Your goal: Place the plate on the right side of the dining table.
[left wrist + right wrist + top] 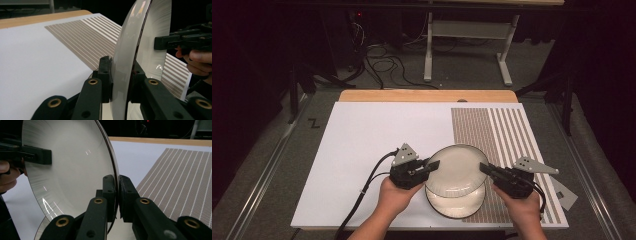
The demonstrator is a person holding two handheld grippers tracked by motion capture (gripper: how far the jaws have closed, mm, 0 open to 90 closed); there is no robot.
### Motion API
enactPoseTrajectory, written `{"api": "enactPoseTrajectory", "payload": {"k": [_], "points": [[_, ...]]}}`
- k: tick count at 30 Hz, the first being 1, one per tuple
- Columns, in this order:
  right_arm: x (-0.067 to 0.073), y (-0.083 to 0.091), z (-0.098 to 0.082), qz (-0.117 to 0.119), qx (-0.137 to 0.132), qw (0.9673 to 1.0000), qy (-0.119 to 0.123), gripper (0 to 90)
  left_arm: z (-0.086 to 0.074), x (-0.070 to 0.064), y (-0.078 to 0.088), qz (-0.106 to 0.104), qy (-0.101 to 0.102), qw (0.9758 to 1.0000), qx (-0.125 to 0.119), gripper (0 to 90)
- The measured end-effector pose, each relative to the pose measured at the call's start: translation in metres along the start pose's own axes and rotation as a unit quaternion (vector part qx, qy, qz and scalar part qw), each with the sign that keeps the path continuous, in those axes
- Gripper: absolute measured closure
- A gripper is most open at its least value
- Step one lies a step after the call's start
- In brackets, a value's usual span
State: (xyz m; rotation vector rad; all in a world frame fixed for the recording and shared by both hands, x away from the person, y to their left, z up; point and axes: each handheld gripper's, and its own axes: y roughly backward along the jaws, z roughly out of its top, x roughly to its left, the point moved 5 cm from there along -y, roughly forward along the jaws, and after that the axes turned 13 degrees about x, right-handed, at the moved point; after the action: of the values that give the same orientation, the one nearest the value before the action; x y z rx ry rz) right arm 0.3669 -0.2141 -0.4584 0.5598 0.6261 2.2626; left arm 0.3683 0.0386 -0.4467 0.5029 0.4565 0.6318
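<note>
Two grippers, left (pixel 433 165) at nine o'clock and right (pixel 486 168) at three, each clamped the upper (pixel 458 167) of two plates (pixel 457 206)

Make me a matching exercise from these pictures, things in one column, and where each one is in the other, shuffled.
Things:
1. upper round cream plate with a dark rim
2. lower round cream plate
3. brown striped patch
4. strip of bare wooden tabletop

Places or states:
A. along the far edge, beyond the white board
B. lying on the board under the lifted one
C. gripped at opposite rims by the left gripper and the right gripper
D. printed on the board's right part

Pairs: 1-C, 2-B, 3-D, 4-A
</note>
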Motion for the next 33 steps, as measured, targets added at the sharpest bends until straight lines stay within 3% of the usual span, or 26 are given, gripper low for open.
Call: {"api": "enactPoseTrajectory", "payload": {"k": [7,14,33], "points": [[-0.008,0.002,0.004,-0.011,0.003,0.9999,-0.001,86.5,0.009,0.004,-0.012,-0.001,0.003,0.9999,0.009,75.6],[-0.025,0.011,0.007,-0.019,-0.005,0.9997,-0.012,86.2,0.027,-0.003,-0.025,0.001,-0.001,0.9999,0.016,75.5],[-0.072,0.036,0.013,-0.049,-0.009,0.9985,-0.024,86.0,0.060,-0.012,-0.072,-0.029,0.000,0.9995,0.010,76.1]]}}
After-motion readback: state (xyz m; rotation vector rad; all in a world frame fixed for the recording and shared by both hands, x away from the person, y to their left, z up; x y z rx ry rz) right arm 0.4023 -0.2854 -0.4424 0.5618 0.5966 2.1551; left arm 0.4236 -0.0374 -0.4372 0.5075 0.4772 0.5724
